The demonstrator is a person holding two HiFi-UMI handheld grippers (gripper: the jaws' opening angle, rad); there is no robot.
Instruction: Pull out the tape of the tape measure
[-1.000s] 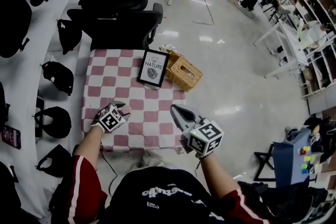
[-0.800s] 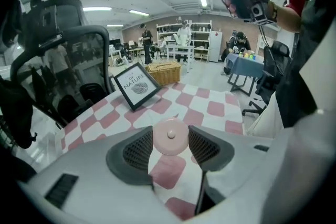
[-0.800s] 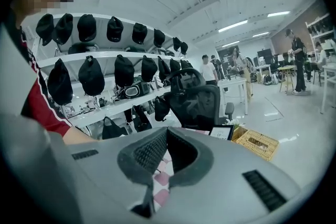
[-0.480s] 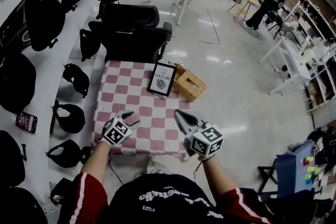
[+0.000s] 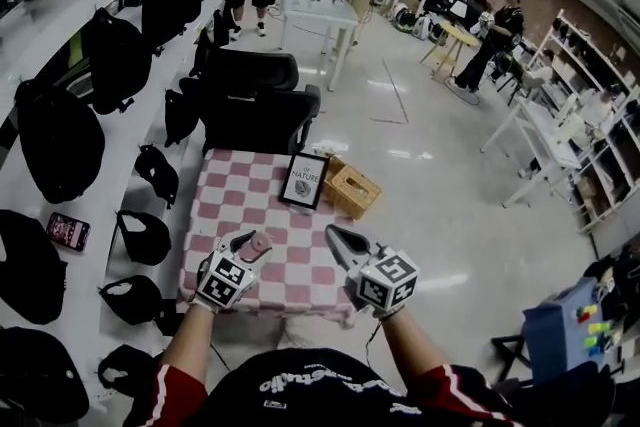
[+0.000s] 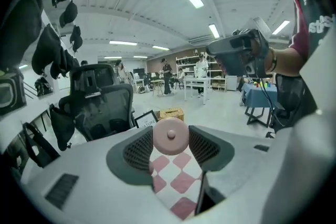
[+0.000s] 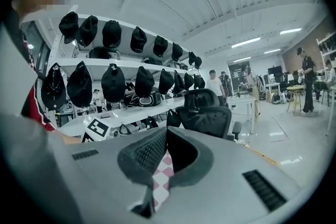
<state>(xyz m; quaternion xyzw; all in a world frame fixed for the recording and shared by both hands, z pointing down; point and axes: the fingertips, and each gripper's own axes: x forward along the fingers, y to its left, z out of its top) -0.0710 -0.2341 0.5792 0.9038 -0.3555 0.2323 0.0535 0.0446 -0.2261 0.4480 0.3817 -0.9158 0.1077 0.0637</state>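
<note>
Pink round tape measure (image 6: 170, 136), unseen a second ago, is now clamped in the left gripper (image 6: 171, 144). The right gripper (image 7: 164, 139) is held closed and empty. No tape is drawn yet.

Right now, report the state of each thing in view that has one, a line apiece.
round pink tape measure: clamped between the left gripper's jaws, no tape showing drawn out.
left gripper: shut on the tape measure, over the red-and-white checked table.
right gripper: jaws together, nothing between them.
black-framed print: standing upright on the table.
woven wicker box: resting at the table's far right corner, beside the print.
</note>
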